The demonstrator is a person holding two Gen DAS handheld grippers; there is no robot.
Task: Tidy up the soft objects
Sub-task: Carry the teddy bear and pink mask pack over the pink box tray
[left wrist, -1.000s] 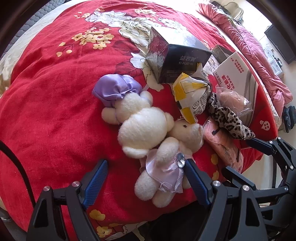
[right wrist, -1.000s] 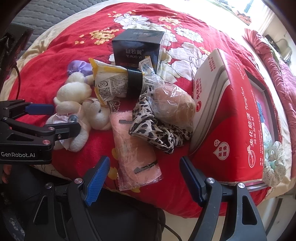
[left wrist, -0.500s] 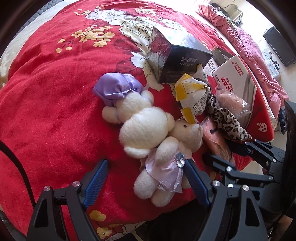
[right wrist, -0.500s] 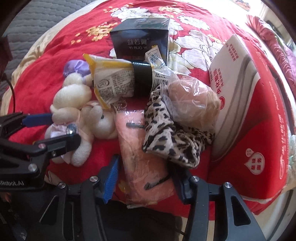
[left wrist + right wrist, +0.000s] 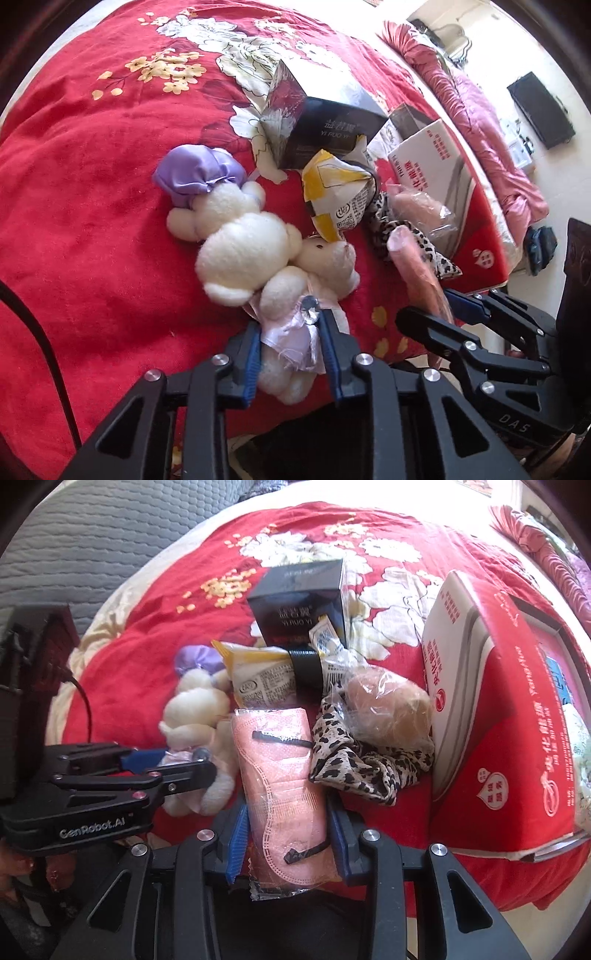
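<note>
Left claw (image 5: 290,356) is clamped on the bear (image 5: 295,295) at its lilac dress, at 6 o'clock on the red quilt (image 5: 92,221). Right claw (image 5: 286,836) is closing on the pink mask pack (image 5: 284,786) between its pads, scarf (image 5: 365,764) at 3 o'clock.

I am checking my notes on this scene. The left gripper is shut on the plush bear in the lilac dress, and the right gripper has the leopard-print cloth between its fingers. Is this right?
Not quite. The left gripper is indeed shut on the plush bear, but the right gripper is closing on the pink face mask packet, not the leopard-print cloth, which lies beside it on the red bedspread. The right wrist view shows this.
</note>
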